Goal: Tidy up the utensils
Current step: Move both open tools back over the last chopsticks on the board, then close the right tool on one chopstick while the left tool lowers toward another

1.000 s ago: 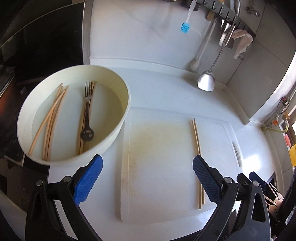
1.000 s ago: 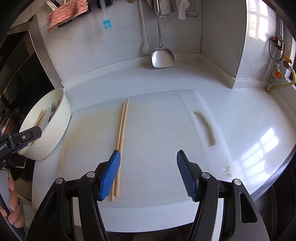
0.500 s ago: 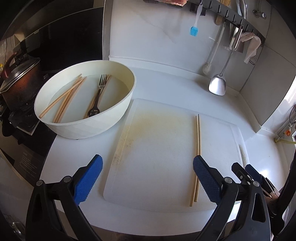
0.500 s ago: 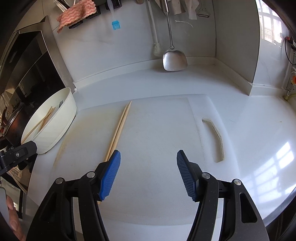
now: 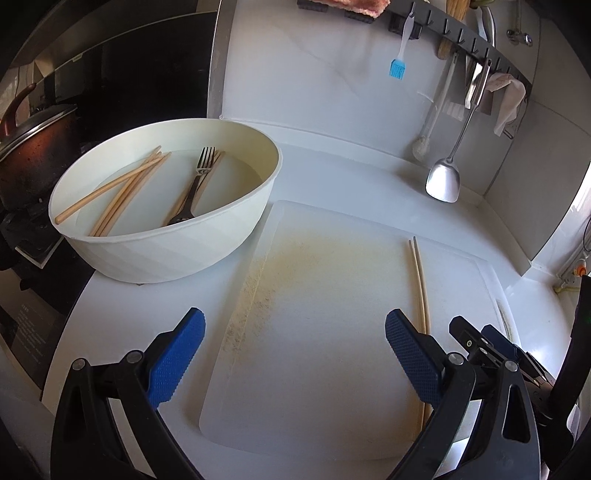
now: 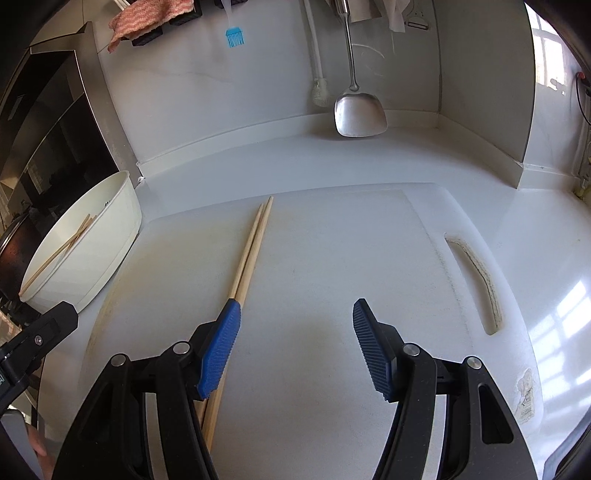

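Observation:
A pair of wooden chopsticks [image 6: 251,247] lies side by side on the white cutting board [image 6: 332,258]. My right gripper [image 6: 295,343] hangs open just above the board, and its left finger [image 6: 219,350] covers the near end of the pair. My left gripper [image 5: 293,354] is open over the board's near left part with nothing between its fingers; the same chopsticks [image 5: 419,280] run past its right finger. A cream bowl [image 5: 236,225] to the left holds several chopsticks [image 5: 122,192] and a fork [image 5: 190,188].
On the back wall hang a steel spatula [image 6: 360,110], a blue brush [image 6: 233,35] and a pink cloth [image 6: 151,14]. A dark pot [image 5: 26,155] stands on the stove at the far left. The counter's front edge runs just below the board.
Both grippers have dropped lower and drawn back toward the board's near edge. The bowl now looks farther off and more side-on. Neither gripper's opening has changed.

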Demonstrator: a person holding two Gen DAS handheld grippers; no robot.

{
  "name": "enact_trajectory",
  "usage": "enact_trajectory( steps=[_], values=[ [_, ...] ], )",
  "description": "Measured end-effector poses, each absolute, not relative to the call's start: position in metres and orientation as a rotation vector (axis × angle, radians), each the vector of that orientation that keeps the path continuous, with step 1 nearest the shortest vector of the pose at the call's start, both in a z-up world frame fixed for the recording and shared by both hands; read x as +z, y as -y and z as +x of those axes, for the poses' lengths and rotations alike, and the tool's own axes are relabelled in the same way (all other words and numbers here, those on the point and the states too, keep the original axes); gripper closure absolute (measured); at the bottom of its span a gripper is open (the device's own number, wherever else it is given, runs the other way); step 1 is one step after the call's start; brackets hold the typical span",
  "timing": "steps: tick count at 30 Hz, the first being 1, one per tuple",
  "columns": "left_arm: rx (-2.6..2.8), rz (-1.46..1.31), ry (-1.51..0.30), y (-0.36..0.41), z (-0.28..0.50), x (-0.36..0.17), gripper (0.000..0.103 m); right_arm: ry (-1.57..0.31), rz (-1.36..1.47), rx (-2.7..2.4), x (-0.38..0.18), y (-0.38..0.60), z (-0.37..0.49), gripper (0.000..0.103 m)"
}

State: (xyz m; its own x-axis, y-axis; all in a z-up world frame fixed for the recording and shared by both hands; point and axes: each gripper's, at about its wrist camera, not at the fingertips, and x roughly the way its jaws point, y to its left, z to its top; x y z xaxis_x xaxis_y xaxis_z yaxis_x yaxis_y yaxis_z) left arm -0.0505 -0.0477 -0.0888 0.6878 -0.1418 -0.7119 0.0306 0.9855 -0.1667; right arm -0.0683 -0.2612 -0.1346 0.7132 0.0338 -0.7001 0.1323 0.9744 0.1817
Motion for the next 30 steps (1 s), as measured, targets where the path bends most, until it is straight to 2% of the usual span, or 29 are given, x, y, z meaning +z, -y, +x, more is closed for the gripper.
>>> enact_trajectory(
  steps=[30],
  values=[
    [-0.110, -0.172, -0.855, 0.042, -0.039, -0.104, 0.007, -0.817, 0.040, -0.106, -0.147, 0.230, -0.049, 0.042]
  ],
)
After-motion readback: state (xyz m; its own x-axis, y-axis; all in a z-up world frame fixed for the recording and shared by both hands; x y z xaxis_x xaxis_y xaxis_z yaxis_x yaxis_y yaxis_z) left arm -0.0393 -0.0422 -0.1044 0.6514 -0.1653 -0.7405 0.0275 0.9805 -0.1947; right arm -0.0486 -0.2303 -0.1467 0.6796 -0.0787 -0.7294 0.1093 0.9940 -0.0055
